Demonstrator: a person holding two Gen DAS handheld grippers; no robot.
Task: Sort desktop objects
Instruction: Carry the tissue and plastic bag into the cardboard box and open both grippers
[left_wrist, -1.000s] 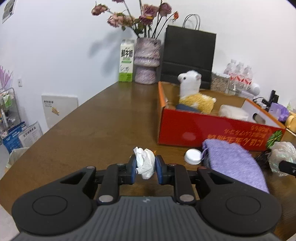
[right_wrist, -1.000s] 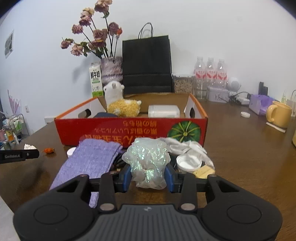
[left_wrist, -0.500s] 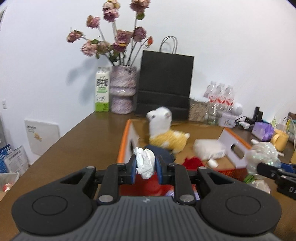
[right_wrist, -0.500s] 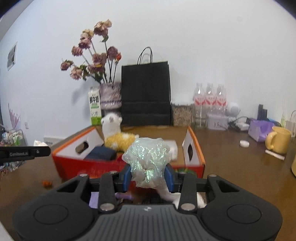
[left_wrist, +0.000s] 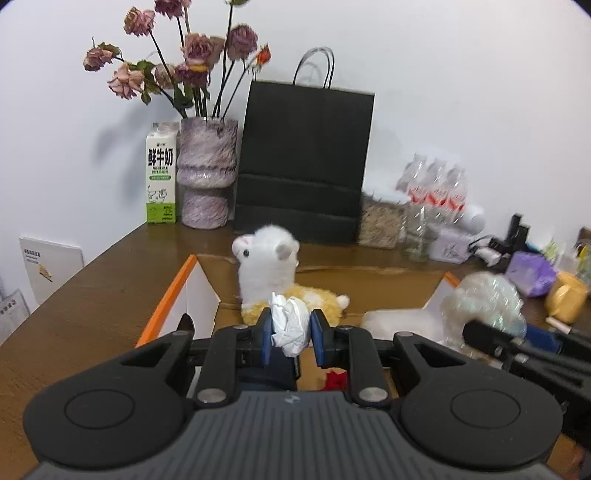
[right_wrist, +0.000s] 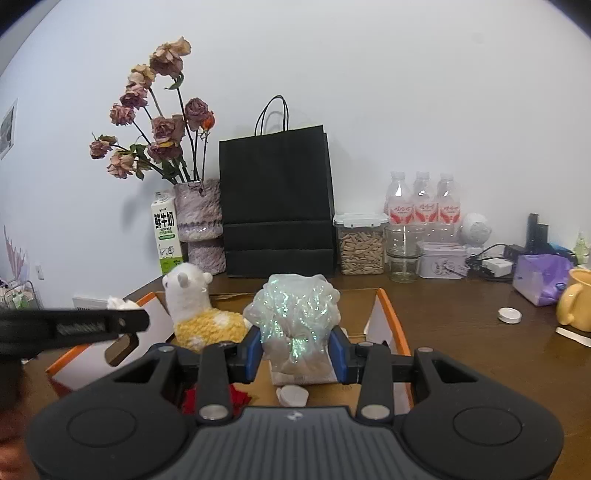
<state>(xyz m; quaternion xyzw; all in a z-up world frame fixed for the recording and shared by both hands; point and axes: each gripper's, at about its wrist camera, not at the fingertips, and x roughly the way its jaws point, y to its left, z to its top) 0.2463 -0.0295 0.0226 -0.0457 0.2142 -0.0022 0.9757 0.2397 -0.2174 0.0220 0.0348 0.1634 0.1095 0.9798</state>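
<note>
Milk carton: stands upright at the far left of the worktop, against the wall, just beside the vase.
Vase: purple mottled, holding dried roses — it sits between the carton and the black paper bag.
Left claw: its blue pads are clamped on a crumpled white paper wad, which hangs above the left part of the open box.
Box: an orange-rimmed cardboard box lying open on the worktop, white on its inner flaps.
Box contents: a plush alpaca with a white head and yellow body sits upright toward the left; a white packet lies to its right; something red and a small white lid-like piece show near the front wall.
Right claw: closed on a crinkled iridescent plastic bundle — held over the middle of the box, with the left claw's black finger reaching in from the left edge of the right wrist view.
Back row: a lidded container of grain, a glass jar, three water bottles and a tin line the wall right of the bag.
Right end of worktop: a white cap lies alone, near a purple pouch and a yellow mug.
</note>
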